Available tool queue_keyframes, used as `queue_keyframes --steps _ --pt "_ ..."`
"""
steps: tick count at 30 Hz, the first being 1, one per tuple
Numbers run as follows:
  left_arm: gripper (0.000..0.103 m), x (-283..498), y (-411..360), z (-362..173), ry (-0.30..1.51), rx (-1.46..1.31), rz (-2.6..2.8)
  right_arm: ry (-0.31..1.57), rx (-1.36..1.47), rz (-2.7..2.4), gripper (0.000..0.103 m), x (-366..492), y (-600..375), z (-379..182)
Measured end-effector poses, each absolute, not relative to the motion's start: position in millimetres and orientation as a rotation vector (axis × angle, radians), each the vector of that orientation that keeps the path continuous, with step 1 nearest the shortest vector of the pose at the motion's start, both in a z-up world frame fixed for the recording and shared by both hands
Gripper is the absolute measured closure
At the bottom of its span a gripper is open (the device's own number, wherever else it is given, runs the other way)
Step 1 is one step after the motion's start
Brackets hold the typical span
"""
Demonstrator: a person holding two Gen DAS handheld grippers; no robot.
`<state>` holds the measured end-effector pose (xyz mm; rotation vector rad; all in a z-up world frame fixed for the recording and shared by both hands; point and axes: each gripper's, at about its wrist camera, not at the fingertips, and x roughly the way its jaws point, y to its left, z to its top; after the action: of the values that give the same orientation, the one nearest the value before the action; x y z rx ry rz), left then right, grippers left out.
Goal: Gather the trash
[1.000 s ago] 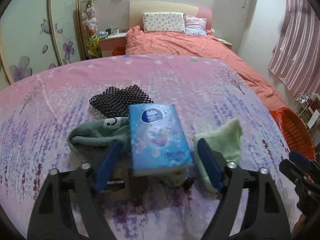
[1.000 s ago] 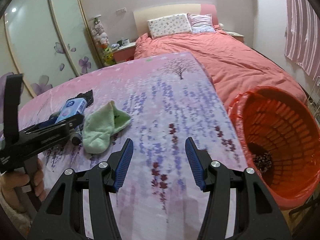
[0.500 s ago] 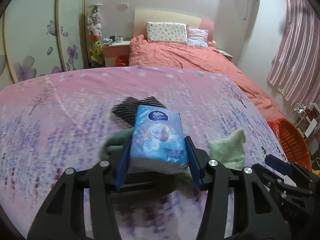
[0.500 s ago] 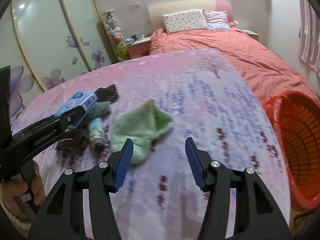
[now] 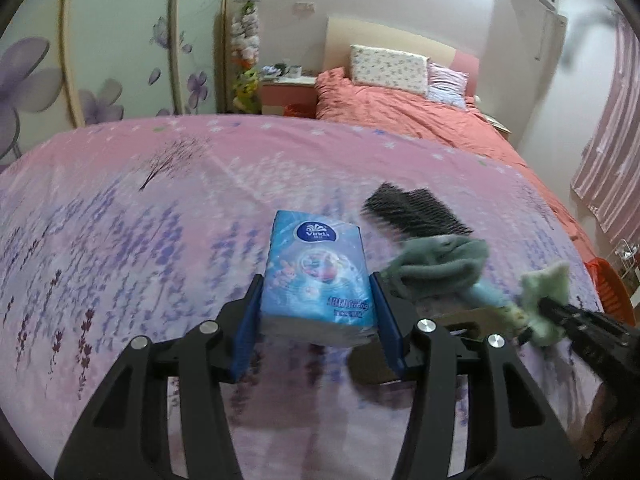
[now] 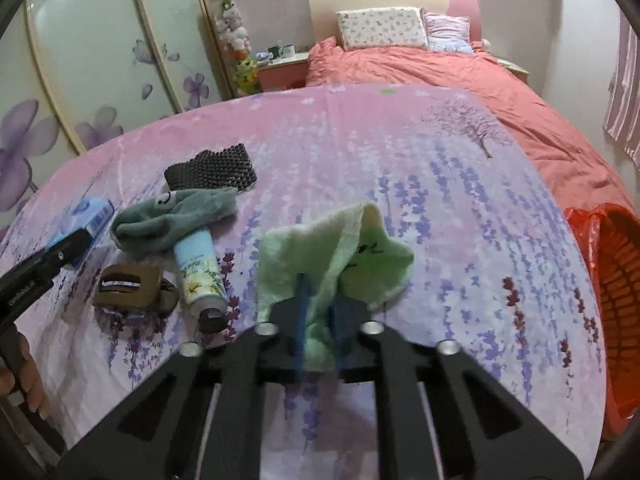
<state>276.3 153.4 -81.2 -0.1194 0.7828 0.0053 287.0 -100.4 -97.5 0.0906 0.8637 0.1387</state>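
Observation:
My left gripper (image 5: 316,284) is shut on a blue tissue pack (image 5: 318,248), blue pads pressed on its two long sides, held just over the pink lavender-print table cover (image 5: 160,240). The right wrist view shows that pack (image 6: 90,210) at the far left. My right gripper (image 6: 320,292) has its jaws closing tight on the near edge of a light green cloth (image 6: 360,248), which is bunched up between the blurred fingers. The same cloth (image 5: 546,284) shows at the right of the left wrist view. An orange basket (image 6: 616,280) lined with a red bag stands past the table's right edge.
On the cover lie a grey-green sock (image 6: 172,220), a black mesh piece (image 6: 212,172), a flowered tube with a black cap (image 6: 200,272) and a brown hair clip (image 6: 128,286). A person's hand (image 6: 24,380) holds the left tool. A bed with an orange-red quilt (image 6: 440,64) lies behind.
The left gripper closed on the tissue pack and carried it left, away from the sock and mesh. The right gripper swung left from the basket to the green cloth and closed on it.

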Motion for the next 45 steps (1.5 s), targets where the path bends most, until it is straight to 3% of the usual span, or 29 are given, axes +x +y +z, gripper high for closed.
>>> queue_keyframes --steps 10,16,23,45 --pt "0.049 282.7 170.2 -97.6 0.878 -0.141 0.02 0.873 0.073 0.058 0.098 286.1 -115.8 -100.2" --pt "0.037 287.6 165.5 -101.7 0.905 -0.073 0.028 0.875 0.074 0.058 0.098 286.9 -113.9 -100.9" --pt "0.029 289.6 159.0 -104.5 0.922 -0.036 0.026 0.877 0.086 0.063 0.097 287.2 -117.3 -102.3" --pt "0.026 296.4 161.5 -102.3 0.933 -0.009 0.045 0.878 0.103 0.067 0.096 285.0 -123.2 -102.0"
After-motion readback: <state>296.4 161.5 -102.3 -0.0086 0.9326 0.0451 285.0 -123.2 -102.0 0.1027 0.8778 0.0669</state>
